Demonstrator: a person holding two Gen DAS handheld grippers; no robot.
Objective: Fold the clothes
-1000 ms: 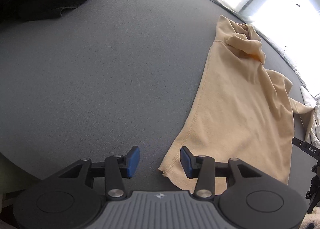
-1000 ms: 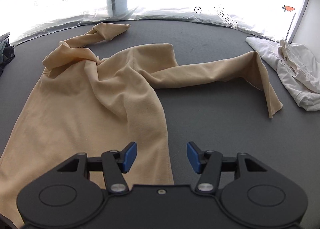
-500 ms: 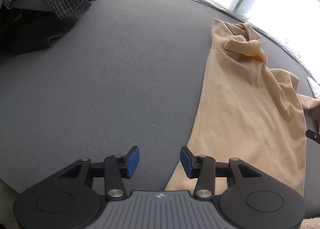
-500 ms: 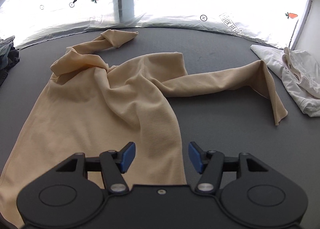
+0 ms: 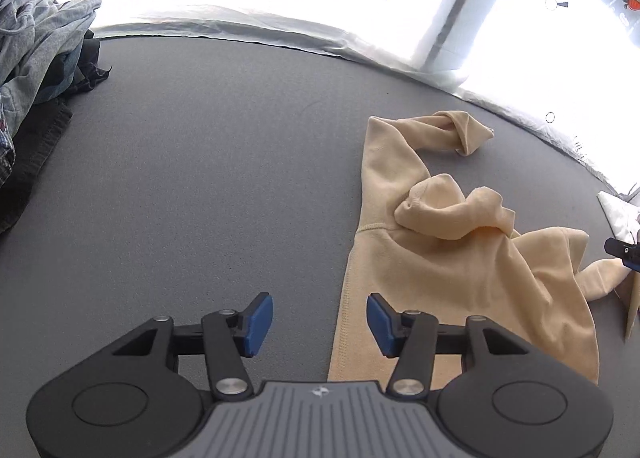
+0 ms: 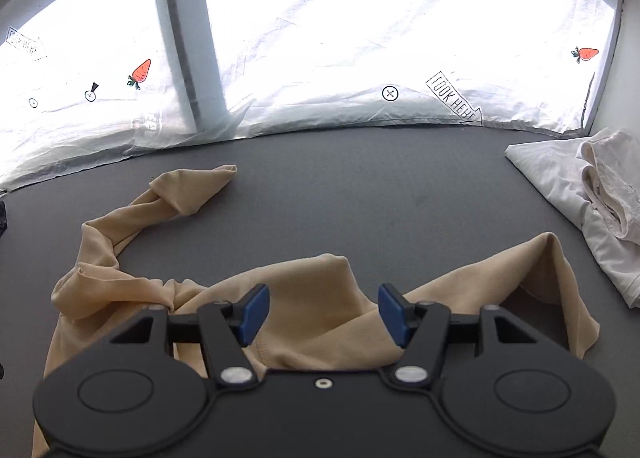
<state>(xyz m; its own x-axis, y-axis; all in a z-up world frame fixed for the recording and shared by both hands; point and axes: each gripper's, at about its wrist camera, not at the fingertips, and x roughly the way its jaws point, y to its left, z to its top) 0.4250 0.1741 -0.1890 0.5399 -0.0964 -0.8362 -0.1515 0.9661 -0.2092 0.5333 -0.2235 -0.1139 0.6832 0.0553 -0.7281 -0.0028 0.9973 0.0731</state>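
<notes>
**Both grippers over the beige top on the grey table**

A grey, felt-like table (image 5: 208, 161) filled both views, bounded on its far side by a bright white sheet (image 6: 360, 37) printed with small carrots, circled crosses and the words "LOOK HERE". The beige long-sleeved top (image 5: 460, 278) lay crumpled on this surface, right of centre in my left wrist view. Its straight side seam ran away from the camera, its collar (image 5: 452, 213) was bunched into a soft roll, and one sleeve (image 5: 452, 129) trailed towards the sheet, its end folded back on itself. In my right wrist view the same top (image 6: 312, 314) lay directly under the tool, with the knotted-looking sleeve (image 6: 188, 189) to the far left and the other sleeve (image 6: 552, 278) rising in a fold to the right.

My left gripper (image 5: 320, 318) stood with its blue pads apart; its jaws had just been opening. Nothing was pinched between them: bare table and the edge of the top's side seam showed through the gap. My right gripper (image 6: 324, 314) also stood parted, its jaws having just been opening, with beige cloth visible below the gap but not pressed by either pad. A dark tip of the right tool showed at the right edge of the left view.

A heap of grey and dark clothes (image 5: 36, 57) lay at the table's far left. A folded white garment (image 6: 580, 201) lay at its right edge, apart from the beige sleeve.
</notes>
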